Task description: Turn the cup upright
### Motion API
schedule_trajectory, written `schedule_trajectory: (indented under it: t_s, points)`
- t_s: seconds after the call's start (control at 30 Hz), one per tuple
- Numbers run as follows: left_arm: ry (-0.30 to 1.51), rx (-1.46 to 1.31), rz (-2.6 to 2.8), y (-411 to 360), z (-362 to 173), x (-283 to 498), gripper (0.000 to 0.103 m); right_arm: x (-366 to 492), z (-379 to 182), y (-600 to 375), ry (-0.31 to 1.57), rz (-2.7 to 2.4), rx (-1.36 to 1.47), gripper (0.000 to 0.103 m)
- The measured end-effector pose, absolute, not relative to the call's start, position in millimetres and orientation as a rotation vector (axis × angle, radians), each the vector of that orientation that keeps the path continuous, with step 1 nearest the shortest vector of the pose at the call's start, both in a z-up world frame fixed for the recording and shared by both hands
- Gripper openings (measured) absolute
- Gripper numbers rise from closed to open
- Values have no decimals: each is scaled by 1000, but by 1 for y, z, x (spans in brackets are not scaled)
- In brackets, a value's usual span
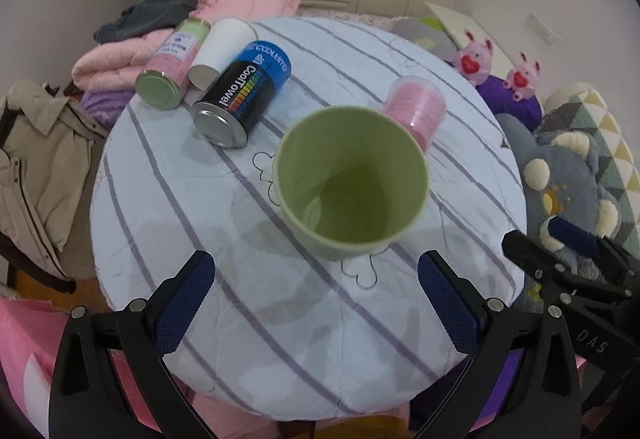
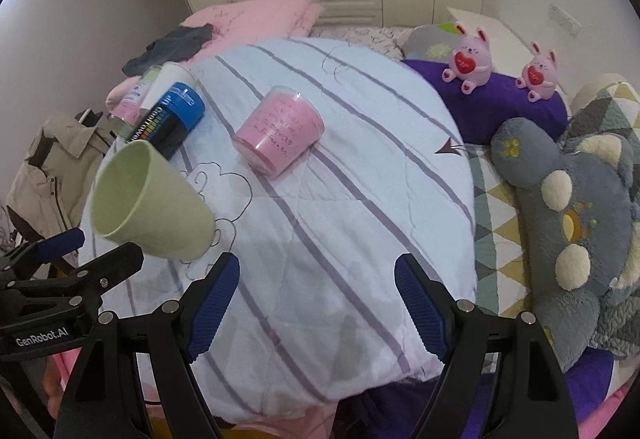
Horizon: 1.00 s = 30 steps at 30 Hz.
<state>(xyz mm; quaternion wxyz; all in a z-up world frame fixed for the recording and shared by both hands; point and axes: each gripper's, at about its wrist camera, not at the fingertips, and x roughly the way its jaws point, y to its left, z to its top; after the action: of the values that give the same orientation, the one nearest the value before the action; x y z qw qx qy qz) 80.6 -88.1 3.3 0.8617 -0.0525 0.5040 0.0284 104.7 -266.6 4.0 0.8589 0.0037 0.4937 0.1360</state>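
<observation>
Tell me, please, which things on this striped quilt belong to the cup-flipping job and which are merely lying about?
Belonging to the job:
- pale green plastic cup, mouth up
- pink translucent plastic cup, mouth down on the striped quilt
- left gripper and right gripper, both open, holding nothing

Lying about:
- black-and-blue CoolTowel can
- green-and-pink canister
- white paper cup
- grey plush toy

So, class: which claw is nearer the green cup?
Left. The left claw sits open just short of the green cup, facing its mouth. The right claw is off to the cup's side, also open.
</observation>
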Motion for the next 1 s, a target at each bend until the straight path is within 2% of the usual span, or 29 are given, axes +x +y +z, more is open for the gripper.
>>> schedule_trajectory:
  t_s: [0.53, 0.77, 1.0]
  points:
    - [848, -36, 13, -71, 35, 22, 102, 37, 25, -241, 918, 236, -7, 82]
    - [670, -13, 16, -58, 53, 5, 102, 15, 40, -226, 737, 214, -33, 82]
    - [579, -23, 20, -47, 47, 0, 102, 5, 41, -217, 618, 236, 6, 82]
